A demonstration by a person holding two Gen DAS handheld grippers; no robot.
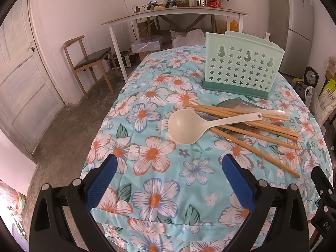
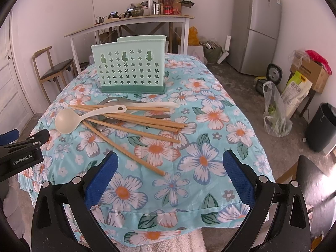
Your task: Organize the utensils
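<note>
A mint-green perforated utensil holder (image 1: 241, 67) (image 2: 130, 67) stands upright at the far side of the flowered tablecloth. In front of it lies a loose pile: a cream ladle (image 1: 189, 126) (image 2: 69, 119) on top, several wooden chopsticks (image 1: 256, 130) (image 2: 134, 126), a second cream utensil (image 2: 159, 105) and grey metal pieces underneath. My left gripper (image 1: 170, 161) hovers open over the cloth, short of the ladle bowl. My right gripper (image 2: 170, 159) is open too, near the closest chopstick's tip. Neither holds anything.
The table edge (image 2: 168, 212) runs just under both grippers. A wooden chair (image 1: 90, 63) and a white door stand left, a long side table (image 1: 174, 14) behind, a fridge (image 2: 260, 27), bags and a black bin (image 2: 321, 126) right. The left gripper's body (image 2: 19, 153) shows at the right view's left edge.
</note>
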